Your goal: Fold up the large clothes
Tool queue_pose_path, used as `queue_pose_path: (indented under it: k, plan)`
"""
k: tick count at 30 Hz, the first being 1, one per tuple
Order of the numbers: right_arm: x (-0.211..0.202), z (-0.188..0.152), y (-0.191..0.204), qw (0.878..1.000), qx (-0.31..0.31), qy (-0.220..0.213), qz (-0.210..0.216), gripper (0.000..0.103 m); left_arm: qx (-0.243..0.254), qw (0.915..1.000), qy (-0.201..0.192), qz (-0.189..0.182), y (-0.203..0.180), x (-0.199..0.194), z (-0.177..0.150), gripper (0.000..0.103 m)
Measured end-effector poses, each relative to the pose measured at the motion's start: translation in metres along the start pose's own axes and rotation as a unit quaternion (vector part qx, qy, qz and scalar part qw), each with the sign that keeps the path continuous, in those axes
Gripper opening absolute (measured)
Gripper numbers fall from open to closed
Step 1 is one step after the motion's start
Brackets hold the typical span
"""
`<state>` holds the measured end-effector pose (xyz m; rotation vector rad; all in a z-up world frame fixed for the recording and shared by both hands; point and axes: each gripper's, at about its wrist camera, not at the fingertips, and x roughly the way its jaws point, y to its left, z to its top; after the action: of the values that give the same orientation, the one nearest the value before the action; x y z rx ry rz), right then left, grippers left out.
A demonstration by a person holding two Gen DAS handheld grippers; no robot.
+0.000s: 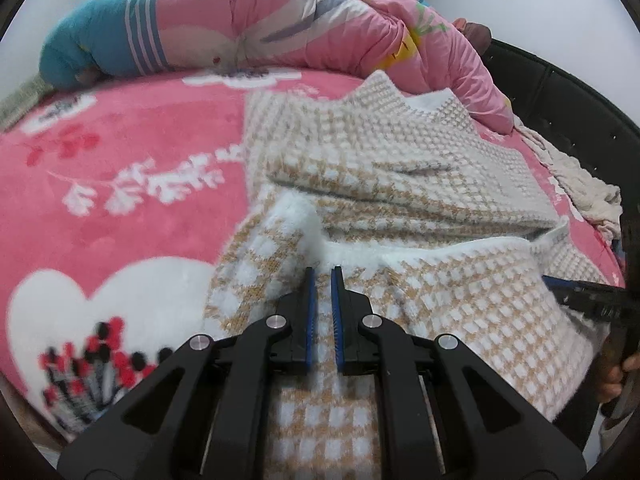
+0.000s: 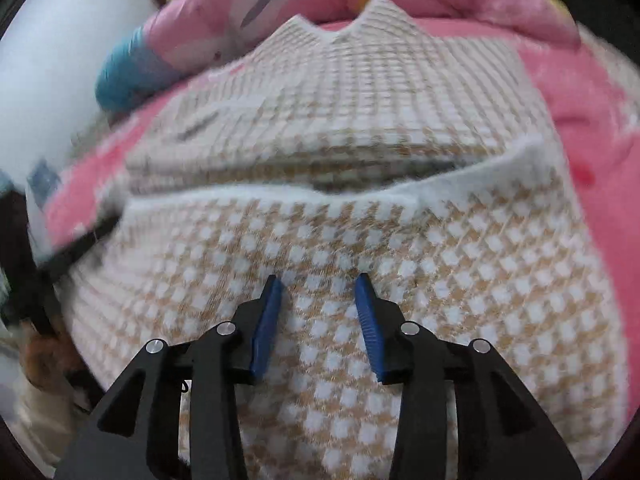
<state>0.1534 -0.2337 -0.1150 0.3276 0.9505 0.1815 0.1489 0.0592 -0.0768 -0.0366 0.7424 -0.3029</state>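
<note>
A: Where's the sweater?

B: Spread on the pink blanket, body lying toward twelve o'clock with the collar points near the rolled quilt. The near part is doubled up over it, its white edge running across from nine to three o'clock, I'd say to halve the length.

A: And the left tongs?

B: Low at six o'clock in their own view, jaws almost together with only a narrow slot. Fuzzy white knit sits right at the tips; whether any is actually pinched, I can't tell. They seem parked at the folded part's left corner, probably to steady it.

A: The right tongs?

B: Jaws partly apart, nothing between the blue pads, just checked knit beneath them. That view is blurred. I'd judge they've let go of the flap so it lies flat.

A: What's left?

B: Likely smoothing, then another fold. That thick knit may spring open.
</note>
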Motion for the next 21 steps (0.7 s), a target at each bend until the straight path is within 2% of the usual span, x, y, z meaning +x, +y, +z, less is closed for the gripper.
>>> queue_pose_path:
  k: [1,2,4,6,8,9,11,13,17,20,21]
  plan:
    - [-0.002,0.0,0.001,1.0,0.0,-0.001,-0.001,0.037,0.004,0.9999,-0.01,-0.001,-0.003,-0.007,0.001,0.012]
    - [-0.001,-0.001,0.002,1.0,-0.006,-0.002,-0.004,0.037,0.008,0.9995,-0.024,-0.019,-0.012,-0.019,0.002,0.012]
    - [0.0,-0.002,0.002,1.0,-0.013,-0.008,-0.008,0.037,0.019,0.9952,-0.035,-0.09,-0.036,-0.035,0.001,0.013]
    - [0.0,-0.001,-0.002,1.0,-0.004,-0.006,-0.004,0.037,0.039,0.986,-0.023,-0.16,-0.066,-0.042,-0.005,0.015]
    - [0.0,-0.002,-0.001,1.0,-0.006,-0.006,-0.005,0.037,0.062,0.9779,0.003,-0.2,-0.092,-0.036,-0.016,0.017]
    - [-0.003,-0.003,0.0,1.0,-0.008,-0.006,-0.008,0.037,0.08,0.9761,0.021,-0.201,-0.105,-0.029,-0.023,0.02]
    - [-0.019,-0.004,0.002,1.0,-0.014,-0.011,-0.021,0.037,0.12,0.9799,0.061,-0.148,-0.124,-0.003,-0.043,0.02]
    - [-0.044,-0.01,0.015,0.998,-0.04,-0.03,-0.028,0.037,0.11,0.9804,0.05,-0.156,-0.121,-0.002,-0.048,0.02]
    - [-0.083,-0.027,0.04,0.992,-0.108,-0.057,-0.011,0.037,0.083,0.9788,0.06,-0.177,-0.109,0.0,-0.045,0.014]
    - [-0.064,-0.046,0.041,0.991,-0.128,-0.019,-0.041,0.038,0.075,0.9787,0.059,-0.182,-0.103,0.0,-0.045,0.012]
    - [-0.041,-0.054,0.034,0.991,-0.12,0.013,-0.061,0.042,0.073,0.9789,0.06,-0.181,-0.102,0.0,-0.046,0.011]
